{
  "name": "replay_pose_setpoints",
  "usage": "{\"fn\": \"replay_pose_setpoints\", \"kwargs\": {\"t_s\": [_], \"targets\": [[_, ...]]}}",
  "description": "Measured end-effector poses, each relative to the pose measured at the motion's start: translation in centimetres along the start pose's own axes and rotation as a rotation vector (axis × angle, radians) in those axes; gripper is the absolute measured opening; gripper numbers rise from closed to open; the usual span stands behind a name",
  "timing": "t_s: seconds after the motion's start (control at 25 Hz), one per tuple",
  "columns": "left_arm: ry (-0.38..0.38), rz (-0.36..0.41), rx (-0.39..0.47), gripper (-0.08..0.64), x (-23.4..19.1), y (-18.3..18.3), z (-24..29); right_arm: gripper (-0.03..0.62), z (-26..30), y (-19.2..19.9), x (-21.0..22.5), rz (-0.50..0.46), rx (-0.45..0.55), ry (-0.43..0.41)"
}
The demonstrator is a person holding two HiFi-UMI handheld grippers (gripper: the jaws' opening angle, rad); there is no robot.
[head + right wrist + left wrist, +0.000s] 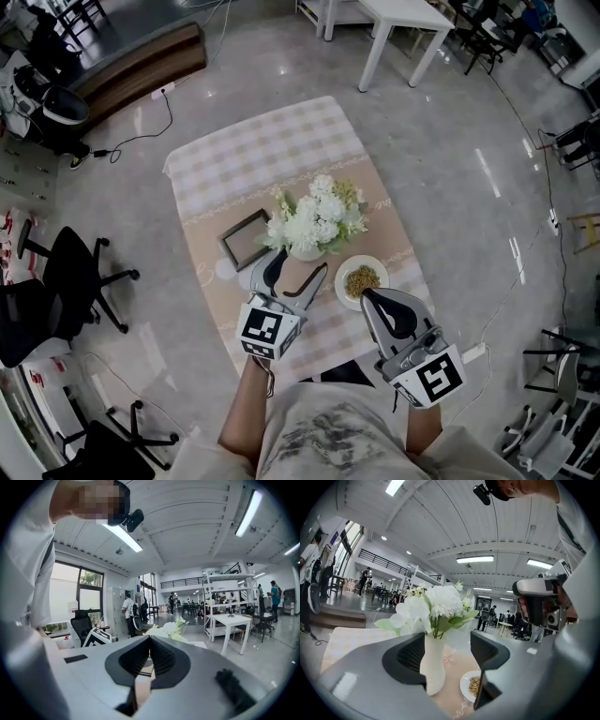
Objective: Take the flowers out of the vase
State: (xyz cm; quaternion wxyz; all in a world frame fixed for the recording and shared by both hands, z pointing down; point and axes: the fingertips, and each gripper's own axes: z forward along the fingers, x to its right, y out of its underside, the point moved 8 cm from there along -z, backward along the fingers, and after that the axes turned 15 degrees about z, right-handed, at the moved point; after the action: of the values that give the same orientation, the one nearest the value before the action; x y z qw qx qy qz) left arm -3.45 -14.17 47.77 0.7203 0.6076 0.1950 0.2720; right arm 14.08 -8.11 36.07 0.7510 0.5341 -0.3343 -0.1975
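White flowers (317, 217) with green leaves stand in a small white vase (307, 251) in the middle of the table. My left gripper (298, 267) is open just in front of the vase, its two fingers spread toward the base. In the left gripper view the vase (433, 667) and flowers (436, 602) stand upright ahead of the gap between the jaws, and nothing is gripped. My right gripper (370, 295) is shut and empty, held lower right of the vase over the plate. From the right gripper (149, 641) view, the flowers (166, 631) peek above the closed jaws.
A white plate (343, 291) with brownish bits lies right of the vase. A dark picture frame (246, 237) lies to its left. The table (253, 150) has a checked cloth. Office chairs stand at the left, and a white table stands at the far side.
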Motion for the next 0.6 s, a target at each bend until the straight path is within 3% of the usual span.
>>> {"fn": "replay_pose_setpoints", "kwargs": {"t_s": [0.32, 0.6], "targets": [[-0.016, 0.012, -0.002, 0.384, -0.1, 0.6, 1.1, 0.017, 0.1, 0.1, 0.1, 0.002, -0.007, 0.008], [-0.075, 0.023, 0.008, 0.476, -0.1, 0.8, 2.2, 0.017, 0.0, 0.5, 0.1, 0.007, -0.018, 0.009]]}}
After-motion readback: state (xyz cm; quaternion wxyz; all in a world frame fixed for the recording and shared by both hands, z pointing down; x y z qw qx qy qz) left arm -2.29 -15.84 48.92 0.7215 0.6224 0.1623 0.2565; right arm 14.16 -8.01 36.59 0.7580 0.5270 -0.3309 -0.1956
